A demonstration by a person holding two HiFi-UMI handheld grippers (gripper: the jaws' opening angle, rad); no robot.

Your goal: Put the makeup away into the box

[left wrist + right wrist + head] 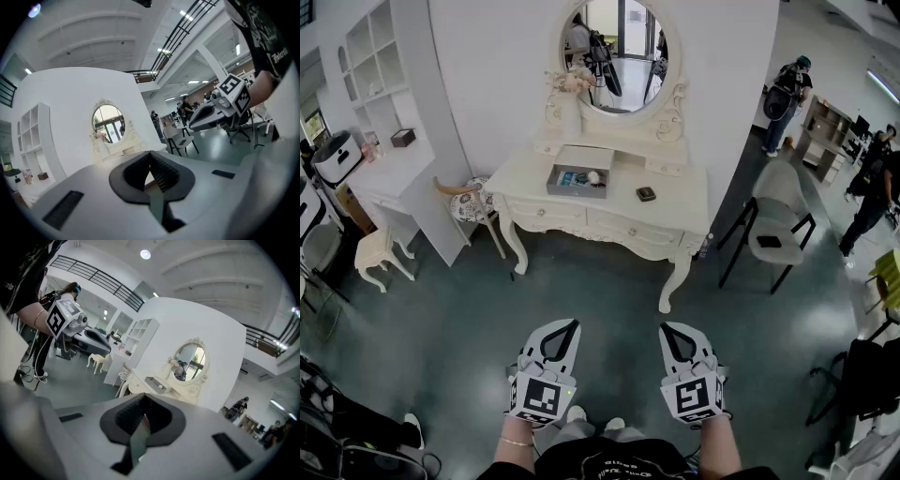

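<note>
A grey open box (578,180) sits on the white vanity table (675,202) under a round mirror (614,54), with a few small items inside it. A small dark makeup compact (646,193) lies on the tabletop to the box's right. Both grippers hang side by side over the floor, well short of the table. My left gripper (573,324) is shut and holds nothing, its tips meeting in the left gripper view (150,153). My right gripper (666,329) is shut too, with nothing in it (143,397). The box (157,386) shows far off in the right gripper view.
A grey chair (776,228) stands right of the vanity and a patterned chair (472,203) at its left corner. A white desk with shelves (389,173) and a small stool (379,253) are at the left. People (787,94) stand at the back right.
</note>
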